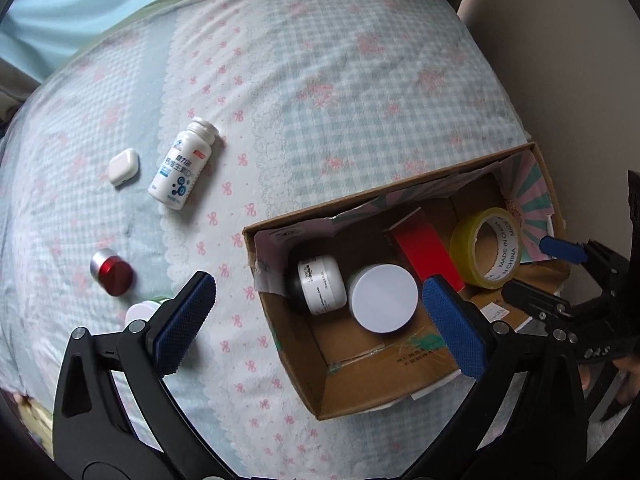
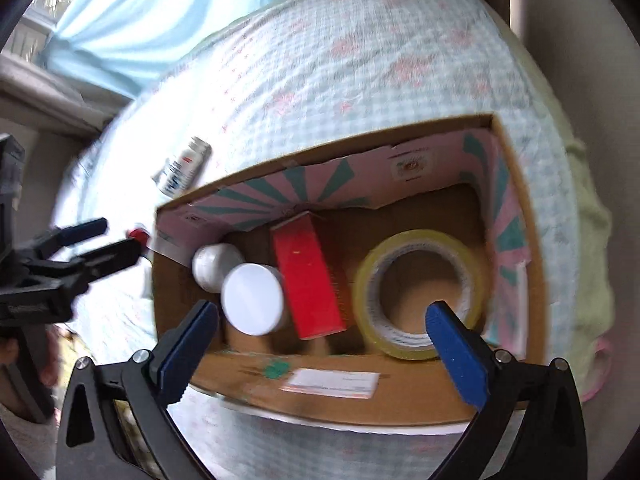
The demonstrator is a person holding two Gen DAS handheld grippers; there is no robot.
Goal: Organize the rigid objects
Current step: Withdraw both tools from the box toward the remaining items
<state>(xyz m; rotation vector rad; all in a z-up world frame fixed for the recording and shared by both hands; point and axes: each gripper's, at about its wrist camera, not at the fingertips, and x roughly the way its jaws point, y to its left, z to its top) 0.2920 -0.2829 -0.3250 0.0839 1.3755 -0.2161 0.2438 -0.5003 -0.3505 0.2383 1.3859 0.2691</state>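
Left wrist view: the left hand-held gripper (image 1: 320, 316) hangs with its blue pads spread wide and nothing between them, above the near left corner of an open cardboard box (image 1: 288, 356) that rests on a bed (image 1: 320, 80) covered in a checked, bow-printed sheet. Inside the box lie a white-lidded jar (image 1: 383, 298), a white L'Oreal jar (image 1: 320, 285) on its side, touching it, a red box (image 1: 426, 256) and a roll of yellow tape (image 1: 486, 248). Outside the box, on the sheet to the left, lie a white supplement bottle (image 1: 182, 168) on its side, a white earbud case (image 1: 124, 167) just beside it, and a red-capped jar (image 1: 113, 272) nearer the gripper. The right hand-held gripper (image 1: 532, 268) shows at the right edge over the box's far end, fingers apart. Right wrist view (blurred): the right hand-held gripper (image 2: 322, 336) is spread open and empty above the box (image 2: 320, 404), its right pad over the tape roll (image 2: 420, 300). The red box (image 2: 310, 276) and white-lidded jar (image 2: 253, 299) lie between the fingers. The left hand-held gripper (image 2: 108, 240) appears at the left, open.
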